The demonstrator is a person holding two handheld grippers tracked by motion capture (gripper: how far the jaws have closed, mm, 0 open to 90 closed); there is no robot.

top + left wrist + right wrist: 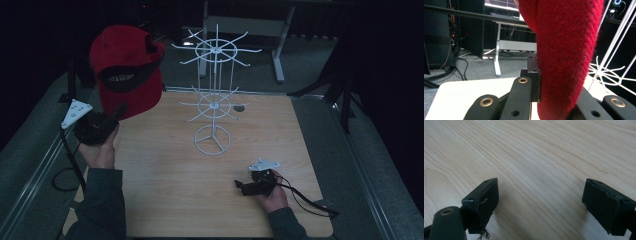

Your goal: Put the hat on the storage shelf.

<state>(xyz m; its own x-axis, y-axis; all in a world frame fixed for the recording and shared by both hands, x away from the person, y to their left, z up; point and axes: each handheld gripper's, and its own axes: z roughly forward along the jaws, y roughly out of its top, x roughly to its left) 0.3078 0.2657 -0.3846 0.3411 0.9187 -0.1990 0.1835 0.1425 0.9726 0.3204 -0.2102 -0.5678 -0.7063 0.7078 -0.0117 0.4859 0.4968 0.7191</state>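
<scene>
A red cap (127, 70) with a black band inside hangs in the air at the left, above the table's left edge. My left gripper (116, 114) is shut on its brim from below; in the left gripper view the red fabric (566, 55) stands pinched between the black jaws. A white wire rack (215, 95) with two rings of hooks stands at the middle back of the table, just right of the cap. My right gripper (239, 186) rests low on the wooden table (165, 190) at the front right, its jaws open over bare wood (541, 170).
A small dark round mark (239, 108) lies on the table behind the rack. Grey padding borders the table on both sides. A white desk frame (277, 35) stands beyond the far edge. Cables trail from both grippers.
</scene>
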